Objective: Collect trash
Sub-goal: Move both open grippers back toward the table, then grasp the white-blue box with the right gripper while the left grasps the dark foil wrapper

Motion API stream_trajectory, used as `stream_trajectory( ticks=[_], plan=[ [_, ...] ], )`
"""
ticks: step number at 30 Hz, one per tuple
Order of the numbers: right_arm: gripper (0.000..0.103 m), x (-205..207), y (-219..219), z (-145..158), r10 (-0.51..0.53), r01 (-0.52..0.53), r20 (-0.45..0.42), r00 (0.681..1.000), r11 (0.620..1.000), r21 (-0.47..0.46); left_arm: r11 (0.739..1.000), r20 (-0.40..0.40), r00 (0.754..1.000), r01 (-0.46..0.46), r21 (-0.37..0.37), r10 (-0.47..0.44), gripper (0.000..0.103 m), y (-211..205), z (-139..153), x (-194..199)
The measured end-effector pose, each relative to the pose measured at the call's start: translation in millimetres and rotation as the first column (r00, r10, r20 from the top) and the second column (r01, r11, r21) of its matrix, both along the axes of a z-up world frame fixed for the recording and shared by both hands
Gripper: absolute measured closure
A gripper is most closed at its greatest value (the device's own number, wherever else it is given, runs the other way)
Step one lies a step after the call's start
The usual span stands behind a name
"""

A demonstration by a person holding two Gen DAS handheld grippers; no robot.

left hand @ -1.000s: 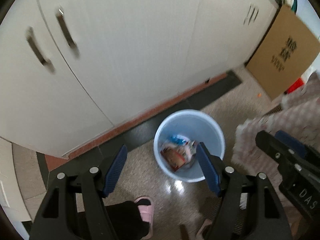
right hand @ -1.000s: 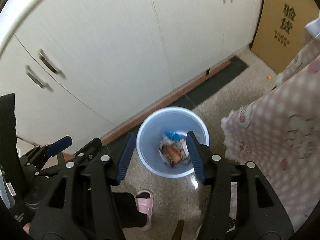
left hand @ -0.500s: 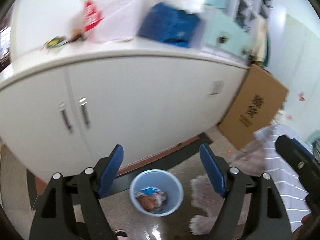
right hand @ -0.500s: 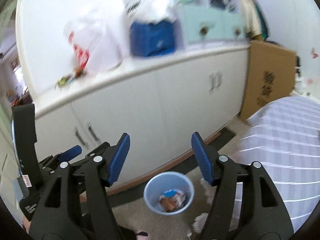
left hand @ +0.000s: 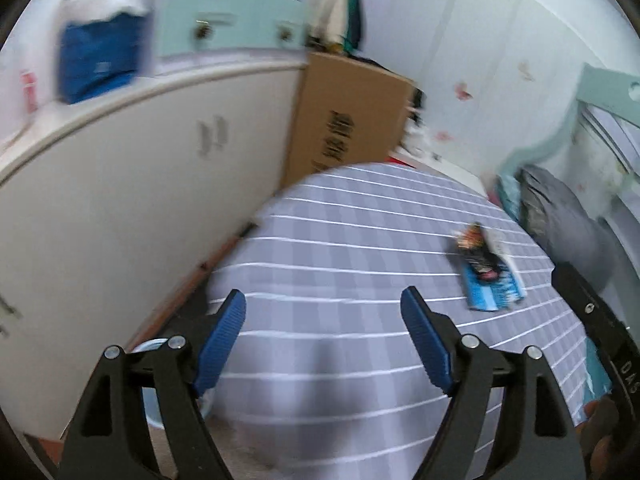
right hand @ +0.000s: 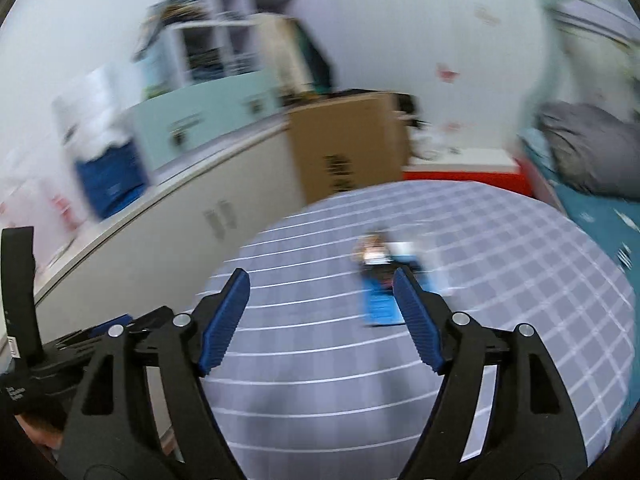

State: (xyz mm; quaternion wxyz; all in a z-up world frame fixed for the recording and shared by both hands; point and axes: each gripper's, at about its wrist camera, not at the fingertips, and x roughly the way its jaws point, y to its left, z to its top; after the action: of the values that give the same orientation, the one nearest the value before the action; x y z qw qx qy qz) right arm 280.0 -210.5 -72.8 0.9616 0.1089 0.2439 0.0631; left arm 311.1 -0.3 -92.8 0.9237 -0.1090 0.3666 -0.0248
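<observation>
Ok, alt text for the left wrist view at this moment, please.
The open, empty left claw points over a bed with a grey checked cover, where a small pile of wrappers lies ahead to the right. White cabinets and a cardboard box stand along the left; the picture is motion-blurred.

Left tool (left hand: pixel 323 312) open wide, blue pads apart, nothing between them, angled downward. Right tool (right hand: pixel 321 294) also open, jaws just been opening further, nothing gripped between its pads. Right tool's black body (left hand: pixel 596 328) shows at the left view's right edge, left tool's body (right hand: pixel 48 356) low left in the right view.
</observation>
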Motion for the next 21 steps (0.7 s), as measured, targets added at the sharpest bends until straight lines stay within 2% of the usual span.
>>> stream_trajectory(
  ticks=[5,9,16,21],
  plan=[
    [0.025,16,-71,-16,-0.121,0.123,-0.044,0.992,0.991,0.043,0.997,-0.032,0.997,0.077,0.015,-0.077,0.025,-66,-8,41],
    [0.024,30,-98,-28,-0.165,0.169,-0.066,0.984,0.984,0.064,0.996,-0.065,0.993,0.093,-0.016,-0.094,0.025,-95,-14,72],
    [0.022,48,-121,-48,-0.186,0.198,-0.112,0.976,0.974,0.113,0.993,-0.097,0.988,0.113,-0.044,-0.116,0.025,-137,-32,117],
    [0.022,59,-126,-56,-0.158,0.180,-0.147,0.976,0.973,0.147,0.991,-0.107,0.985,0.130,-0.038,-0.133,0.025,-153,-43,137]
  ],
)
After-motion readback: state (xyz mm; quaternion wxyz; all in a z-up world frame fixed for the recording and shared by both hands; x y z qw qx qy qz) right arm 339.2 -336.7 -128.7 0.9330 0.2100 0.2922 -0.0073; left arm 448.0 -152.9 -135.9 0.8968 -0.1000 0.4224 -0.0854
